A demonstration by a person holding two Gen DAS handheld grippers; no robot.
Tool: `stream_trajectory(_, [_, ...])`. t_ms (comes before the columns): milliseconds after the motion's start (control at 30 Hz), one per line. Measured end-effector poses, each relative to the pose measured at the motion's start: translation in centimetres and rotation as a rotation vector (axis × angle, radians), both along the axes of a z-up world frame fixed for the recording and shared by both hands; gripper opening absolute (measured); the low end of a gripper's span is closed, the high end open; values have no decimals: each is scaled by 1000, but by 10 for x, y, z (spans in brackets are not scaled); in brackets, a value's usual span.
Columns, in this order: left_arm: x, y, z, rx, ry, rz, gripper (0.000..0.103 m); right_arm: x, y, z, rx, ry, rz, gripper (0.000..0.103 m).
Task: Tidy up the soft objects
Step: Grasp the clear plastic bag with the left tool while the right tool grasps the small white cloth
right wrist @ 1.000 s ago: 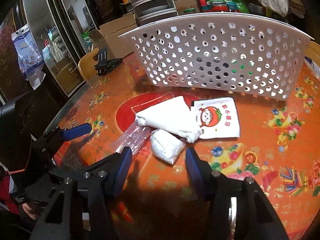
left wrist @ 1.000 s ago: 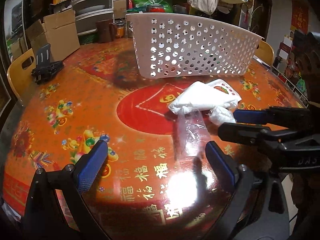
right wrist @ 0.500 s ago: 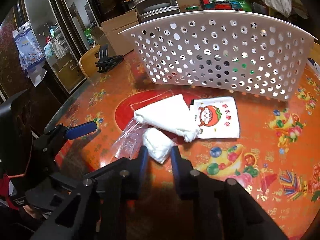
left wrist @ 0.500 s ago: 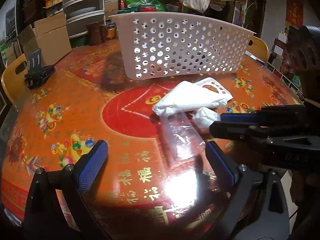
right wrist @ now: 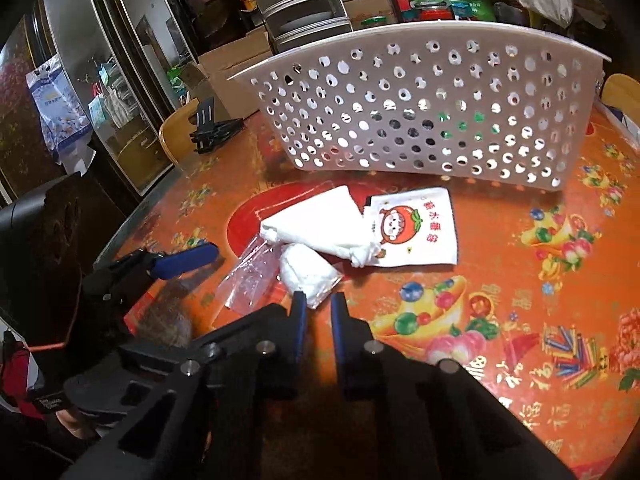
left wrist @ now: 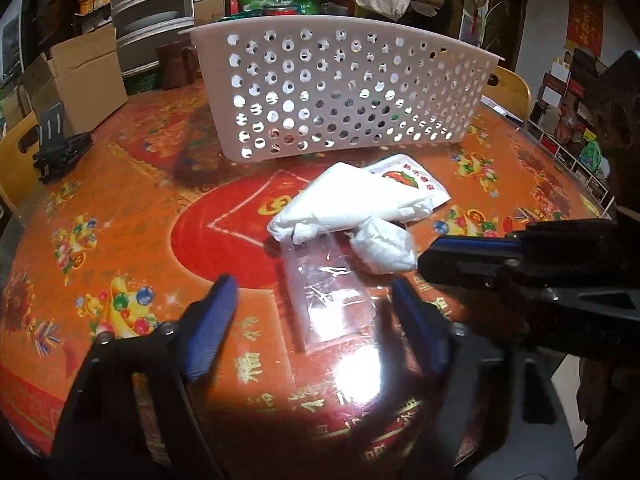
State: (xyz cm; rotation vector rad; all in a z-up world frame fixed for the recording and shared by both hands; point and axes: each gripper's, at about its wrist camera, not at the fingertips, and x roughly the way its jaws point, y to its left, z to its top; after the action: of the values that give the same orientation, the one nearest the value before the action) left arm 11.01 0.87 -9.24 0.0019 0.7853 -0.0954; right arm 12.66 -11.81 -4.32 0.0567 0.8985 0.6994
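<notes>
A small white soft bundle [right wrist: 306,274] lies on the red table beside a clear plastic bag [right wrist: 250,278], a folded white cloth [right wrist: 320,226] and a white packet with a tomato picture [right wrist: 416,228]. My right gripper [right wrist: 318,300] is nearly shut, its tips at the bundle's near corner; whether it grips it is unclear. My left gripper [left wrist: 314,304] is open, low over the clear bag [left wrist: 328,292]. The bundle [left wrist: 382,246], cloth [left wrist: 352,204] and right gripper's closed fingers [left wrist: 468,256] also show in the left wrist view.
A white perforated basket [right wrist: 432,104] stands behind the pile; it also shows in the left wrist view [left wrist: 340,88]. A black clip stand [right wrist: 212,130] sits at the table's far left edge. Cardboard boxes [left wrist: 76,76], drawers and wooden chairs surround the table.
My right gripper's jaws have closed from wide open to nearly shut at the small white bundle. My left gripper has moved closer over the clear bag and stays open.
</notes>
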Motion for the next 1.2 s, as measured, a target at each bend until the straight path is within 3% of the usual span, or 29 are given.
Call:
stream_trajectory(133, [-2,9,1,-22,-9,8,32,3,4,-1,-1,6,-2,12])
stream_trajectory(167, [-3,13,2,-37,-10,14,30,4,5,-2,-2,9,-2,12])
stream_trajectory(267, [-4,29,1,-76,-15,41,30,6,11,-2,-14,6,-11,23])
stream_trajectory(333, [-6,37,1,-80,-18,55,30,5,14,-2,-23,-7,-17,38])
stream_trajectory(433, [-8,45,2,-91,-21,63,30,5,19,1,-42,-27,-27,50])
stream_trajectory(967, [-12,45,1,-79,-32,70,30,7,47,-1,-156,-94,-21,50])
stream_trajectory(1067, [-13,45,1,-80,-34,71,30,6,42,-2,-139,-86,-24,38])
stream_trajectory(1200, [-14,41,3,-74,-40,64,30,3,32,-1,-124,-85,-28,36])
